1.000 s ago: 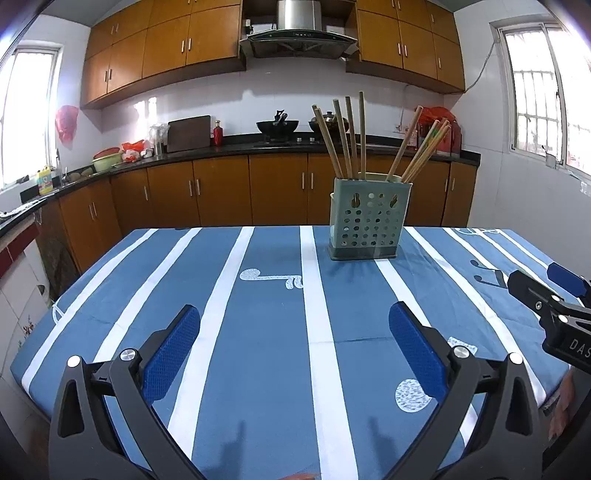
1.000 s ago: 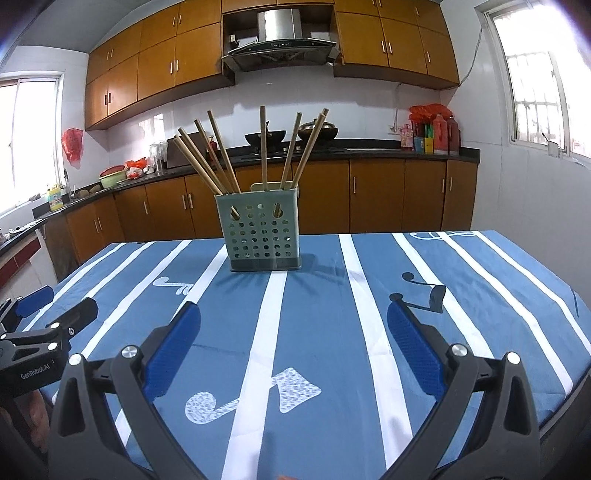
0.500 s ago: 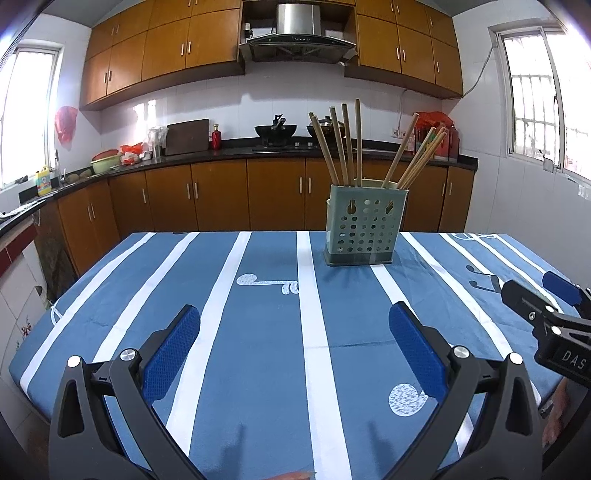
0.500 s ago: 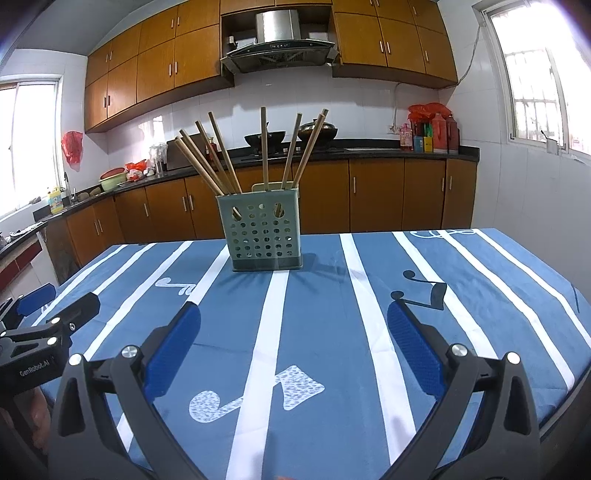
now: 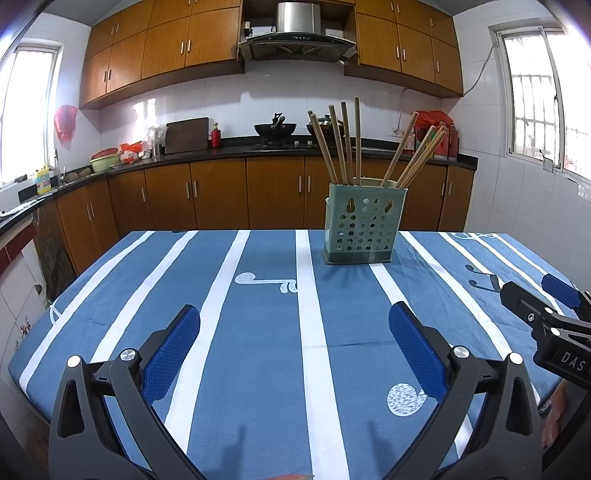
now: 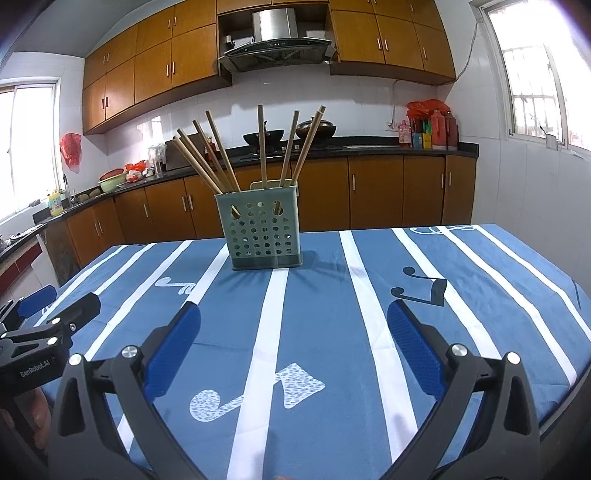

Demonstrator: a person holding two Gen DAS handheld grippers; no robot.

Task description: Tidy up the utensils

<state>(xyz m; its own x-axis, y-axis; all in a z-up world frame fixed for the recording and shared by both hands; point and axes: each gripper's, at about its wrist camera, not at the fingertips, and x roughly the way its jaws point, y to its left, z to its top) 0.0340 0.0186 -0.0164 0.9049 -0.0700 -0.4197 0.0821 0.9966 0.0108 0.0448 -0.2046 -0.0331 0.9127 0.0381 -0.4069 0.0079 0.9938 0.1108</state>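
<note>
- Blue ribbed pads (image 5: 415, 352) line the fingers of the left gripper (image 5: 293, 347), which stand wide apart with nothing between them, hovering over the near part of the table.
- Blue pads (image 6: 413, 349) of the same kind line the right gripper (image 6: 293, 345); its fingers are also spread wide and hold nothing.
- Each gripper shows at the edge of the other's view: the right one at the right edge of the left wrist view, the left one at the left edge of the right wrist view, both near the table's near edge.
- Under both lies a blue tablecloth (image 5: 258, 332) with white stripes running near to far and white and dark music-note prints.
- Far on the table stands a pale green perforated utensil holder (image 5: 364, 225), upright, well apart from both grippers.
- Wooden chopsticks (image 5: 343, 142) stand in the holder in two bunches, one leaning left and one leaning right.
- Beyond the table run brown kitchen cabinets (image 5: 221, 195) under a dark countertop, with a wok (image 5: 275, 129) on the stove and a steel range hood (image 5: 297, 31) above.
</note>
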